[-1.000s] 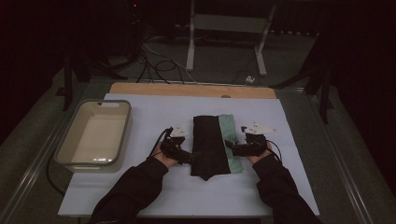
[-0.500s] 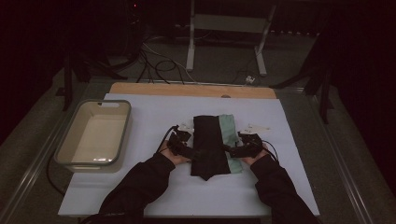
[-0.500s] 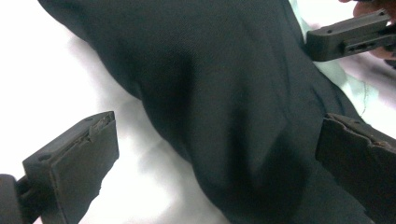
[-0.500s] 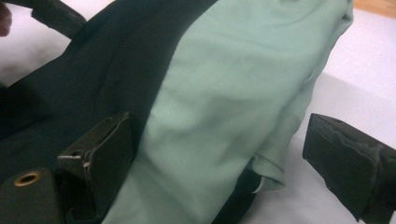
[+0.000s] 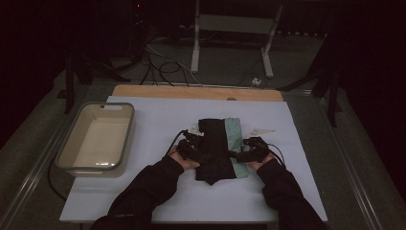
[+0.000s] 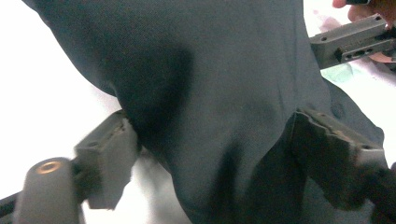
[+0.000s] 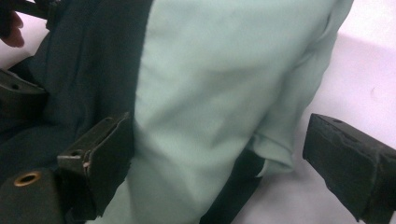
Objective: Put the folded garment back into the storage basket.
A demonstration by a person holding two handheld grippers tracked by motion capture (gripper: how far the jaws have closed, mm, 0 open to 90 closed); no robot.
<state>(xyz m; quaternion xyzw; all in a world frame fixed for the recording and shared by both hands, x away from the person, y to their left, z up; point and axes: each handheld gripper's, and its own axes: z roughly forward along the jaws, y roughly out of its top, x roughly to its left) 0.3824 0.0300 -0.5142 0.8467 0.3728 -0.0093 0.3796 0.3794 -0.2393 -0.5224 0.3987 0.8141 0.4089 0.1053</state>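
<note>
A beige tub (image 5: 98, 139) is seen at the left of the tabletop (image 5: 158, 115), close to the left edge; nothing is seen inside it. Bare tabletop is left between the tub and the folded garment (image 5: 221, 148), which lies near the middle. The garment is black over most of its width, with a pale green strip (image 5: 234, 143) along its right side.

The left tool (image 5: 194, 149) is placed at the garment's left edge. In the left gripper view, black cloth (image 6: 219, 107) is bunched between its jaws, which have just been closing; the pads seem to touch the fold, but a firm grip cannot be confirmed.

The right tool (image 5: 242, 155) is set at the right edge. In the right gripper view, the green cloth (image 7: 205, 93) lies between jaws standing apart, with the right pad clear of the fabric.

Open tabletop is left to the right of the garment, also toward the far wooden edge (image 5: 196, 92) and the near edge.
</note>
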